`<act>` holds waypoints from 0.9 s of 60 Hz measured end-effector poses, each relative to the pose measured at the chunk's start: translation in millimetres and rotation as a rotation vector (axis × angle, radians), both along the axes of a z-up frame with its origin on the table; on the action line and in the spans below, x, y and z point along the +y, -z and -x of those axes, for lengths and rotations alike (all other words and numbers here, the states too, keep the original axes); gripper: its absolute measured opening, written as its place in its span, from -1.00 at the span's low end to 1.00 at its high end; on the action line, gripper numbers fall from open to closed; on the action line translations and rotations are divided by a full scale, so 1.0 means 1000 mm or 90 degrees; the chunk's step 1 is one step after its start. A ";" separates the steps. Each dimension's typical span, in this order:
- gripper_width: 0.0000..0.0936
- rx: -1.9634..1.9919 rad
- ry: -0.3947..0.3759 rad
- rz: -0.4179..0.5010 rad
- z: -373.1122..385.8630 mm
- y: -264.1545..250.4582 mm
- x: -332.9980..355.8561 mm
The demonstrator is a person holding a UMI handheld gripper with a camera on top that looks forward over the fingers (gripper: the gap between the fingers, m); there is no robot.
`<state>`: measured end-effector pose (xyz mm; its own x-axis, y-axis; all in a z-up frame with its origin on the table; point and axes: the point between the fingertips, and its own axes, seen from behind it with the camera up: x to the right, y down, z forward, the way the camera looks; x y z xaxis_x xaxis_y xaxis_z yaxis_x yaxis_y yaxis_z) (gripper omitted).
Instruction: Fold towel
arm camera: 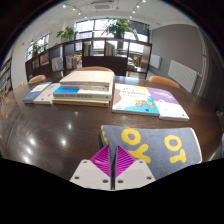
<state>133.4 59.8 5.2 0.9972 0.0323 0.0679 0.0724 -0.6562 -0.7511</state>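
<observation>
Tool (116,166) low over the dark table (40,135), near its front edge. The two fingers meet at their tips, magenta pads (105,160) pressed face to face with no gap showing between them. Narrowed right down, then. Whether a thin edge of cloth is pinched between the tips I cannot tell; nothing visibly sticks out of them.

Towel (160,145): grey, with large yellow letters, lying on the table just ahead of the fingertips and running off to their right, toward the table's front right corner. It reads as a fairly compact strip with a clean long edge on the far side, and what looks like a doubled thickness at its left end, nearest the tool. Its near edge is hidden behind the fingers.

Judgement on progress: the towel looks to be already folded at least once, since it lies narrow and tidy, not spread out. Could be late in the task, with one more fold or a final straightening left. Could also be done, with the tool merely resting at the towel's end. The single view does not settle it.

Other things on the table, well apart from the towel: an open picture book (148,100) beyond it toward the far right, a stack of flat boxes (85,93) near the far edge, another book (41,93) at the far left. Chairs (165,81), windows and plants beyond the table.
</observation>
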 end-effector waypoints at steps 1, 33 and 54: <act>-0.93 0.003 0.003 -0.007 -0.003 -0.007 0.002; -0.52 -0.031 0.123 -0.031 -0.286 -0.066 -0.014; 0.82 -0.024 0.061 -0.121 -0.252 -0.147 -0.043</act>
